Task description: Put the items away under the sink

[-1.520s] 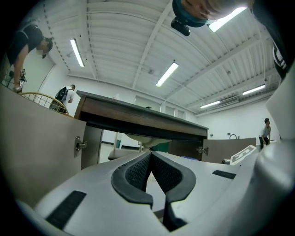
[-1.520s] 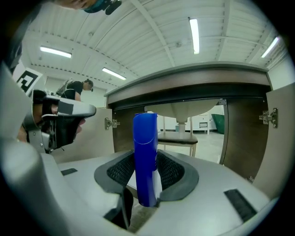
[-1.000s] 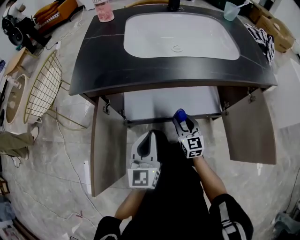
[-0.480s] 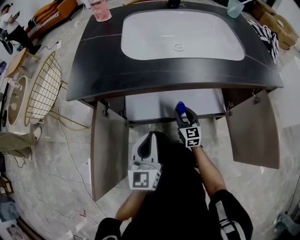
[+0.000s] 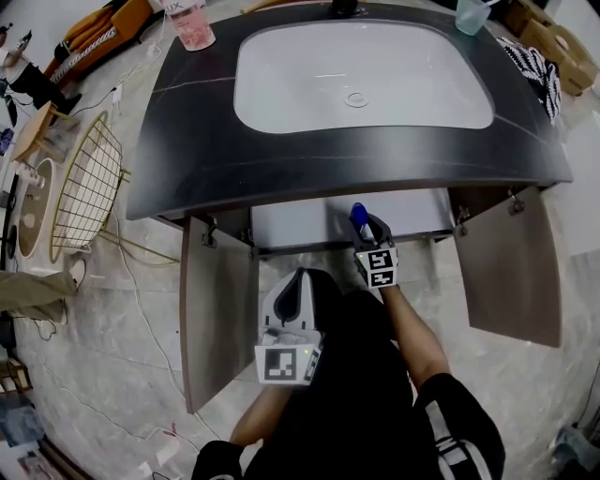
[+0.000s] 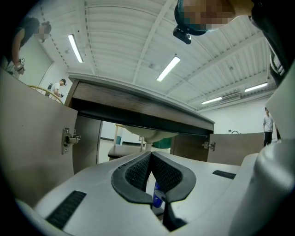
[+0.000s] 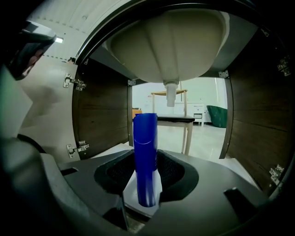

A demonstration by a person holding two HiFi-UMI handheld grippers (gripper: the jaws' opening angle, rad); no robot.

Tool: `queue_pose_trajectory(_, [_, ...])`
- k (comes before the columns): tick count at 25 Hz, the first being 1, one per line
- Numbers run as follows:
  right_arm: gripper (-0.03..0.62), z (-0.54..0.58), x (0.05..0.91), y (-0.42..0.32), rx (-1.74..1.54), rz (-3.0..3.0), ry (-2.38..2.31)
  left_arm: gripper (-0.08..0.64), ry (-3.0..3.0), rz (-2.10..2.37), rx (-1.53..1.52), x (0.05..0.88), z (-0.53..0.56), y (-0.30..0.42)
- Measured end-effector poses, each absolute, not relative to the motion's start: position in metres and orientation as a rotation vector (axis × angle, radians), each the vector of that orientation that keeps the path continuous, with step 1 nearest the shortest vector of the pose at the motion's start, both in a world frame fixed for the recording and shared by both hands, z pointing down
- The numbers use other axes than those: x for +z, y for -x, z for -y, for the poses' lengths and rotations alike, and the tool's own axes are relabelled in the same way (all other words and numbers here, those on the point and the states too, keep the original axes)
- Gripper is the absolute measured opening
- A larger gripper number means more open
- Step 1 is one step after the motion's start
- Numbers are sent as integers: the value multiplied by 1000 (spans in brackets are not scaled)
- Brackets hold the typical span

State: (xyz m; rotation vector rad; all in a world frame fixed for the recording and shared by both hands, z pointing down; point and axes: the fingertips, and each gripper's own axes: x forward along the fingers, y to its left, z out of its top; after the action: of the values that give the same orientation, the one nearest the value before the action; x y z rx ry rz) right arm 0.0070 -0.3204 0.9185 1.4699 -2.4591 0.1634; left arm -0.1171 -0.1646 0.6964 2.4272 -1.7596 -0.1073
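Note:
My right gripper [image 5: 367, 228] is shut on a bottle with a tall blue cap [image 7: 145, 156] and a white body. It holds the bottle upright at the front of the open cabinet under the sink. The cap [image 5: 358, 215] reaches just under the dark counter's [image 5: 328, 159] front edge. In the right gripper view the basin's underside [image 7: 170, 41] and drain pipe [image 7: 171, 94] hang above and behind the bottle. My left gripper [image 5: 301, 281] sits lower and to the left, in front of the cabinet. Its pads [image 6: 138, 170] meet at the tips with nothing between them.
Both cabinet doors stand swung out, the left door [image 5: 217, 309] and the right door [image 5: 511, 267]. The cabinet's floor [image 5: 300, 220] is pale. A pink cup [image 5: 192, 26] and a pale green cup [image 5: 472, 14] stand on the counter. A wire basket [image 5: 89, 183] stands at the left.
My right gripper has moved forward with the bottle, to the cabinet opening. The left gripper has hardly moved.

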Motion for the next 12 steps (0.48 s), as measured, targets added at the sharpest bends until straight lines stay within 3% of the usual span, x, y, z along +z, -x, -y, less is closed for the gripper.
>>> queue_pose_trajectory(12, [149, 346, 942, 1, 172, 2441, -1450, 15, -2395, 1773, -97, 701, 175, 119])
